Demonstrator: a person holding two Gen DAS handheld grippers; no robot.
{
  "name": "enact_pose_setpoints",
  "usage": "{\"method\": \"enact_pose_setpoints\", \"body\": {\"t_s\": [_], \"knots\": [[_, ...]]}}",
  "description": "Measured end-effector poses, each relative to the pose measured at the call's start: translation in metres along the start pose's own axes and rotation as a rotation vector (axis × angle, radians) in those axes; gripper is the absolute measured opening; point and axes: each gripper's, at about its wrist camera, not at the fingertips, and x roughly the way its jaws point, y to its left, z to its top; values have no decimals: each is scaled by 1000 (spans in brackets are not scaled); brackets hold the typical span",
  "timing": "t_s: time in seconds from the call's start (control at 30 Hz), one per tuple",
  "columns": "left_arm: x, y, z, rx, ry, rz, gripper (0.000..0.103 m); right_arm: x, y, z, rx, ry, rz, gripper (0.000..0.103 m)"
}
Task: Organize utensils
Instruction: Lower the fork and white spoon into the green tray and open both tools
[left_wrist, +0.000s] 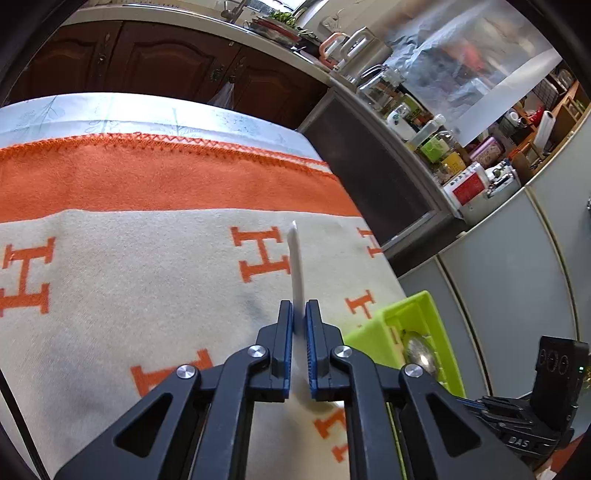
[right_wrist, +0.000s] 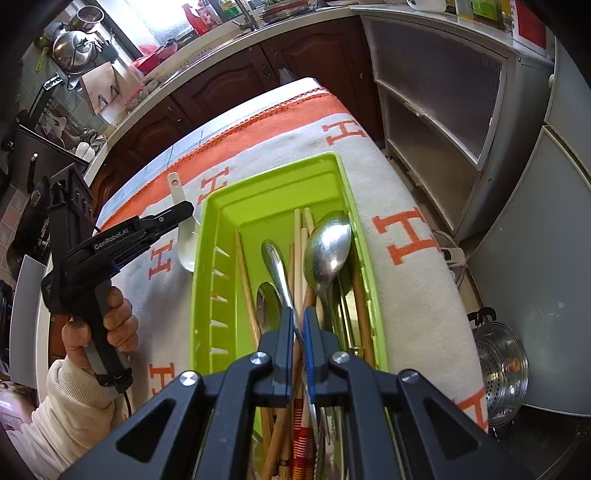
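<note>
The left claw (left_wrist: 299, 314) is clenched on the white spoon's (left_wrist: 295, 266) handle; the green tray (right_wrist: 273, 195) lies just right. The right claw (right_wrist: 298, 325) grips a metal spoon (right_wrist: 275, 258) lengthwise over it.

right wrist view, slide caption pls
Right claw shut on a metal spoon over the green utensil tray.

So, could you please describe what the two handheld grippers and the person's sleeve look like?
Both grippers are black plastic linkages with silver pivot rivets and blue-edged ribbed finger pads. The left gripper has a pistol-style handle, white "GenRobot.AI" lettering on its side, and a thin black cable leaving its base. The hand on it comes out of a cream ribbed-cuff sleeve. The right gripper matches.
</note>
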Motion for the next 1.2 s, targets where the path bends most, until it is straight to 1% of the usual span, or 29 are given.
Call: {"method": "enact_pose_setpoints", "body": {"t_s": [0.13,0.33,0.43,0.53,0.63,0.8,0.9,0.97,1.2], "knots": [[-28,-20,-1,38,-32,-30,4,-4,2,-2,-1,-12,6,6],[-84,-57,-11,117,-69,-55,4,-20,4,-8,-7,-40,17,6],[-105,-79,-22,155,-57,-64,4,-31,3,-14,-4,-59,22,6],[-111,-104,-35,191,-17,-63,4,-42,-2,-20,11,-73,26,6],[-106,-124,-53,229,33,-60,4,-54,-8,-27,20,-88,31,6],[-78,-149,-82,281,135,-37,4,-70,-18,-39,25,-109,26,6],[-56,-156,-94,302,185,2,4,-75,-24,-48,25,-113,25,6],[-45,-159,-99,300,209,25,4,-77,-27,-54,23,-111,20,6],[-17,-155,-100,310,239,114,5,-74,-29,-62,10,-95,20,6]]}}
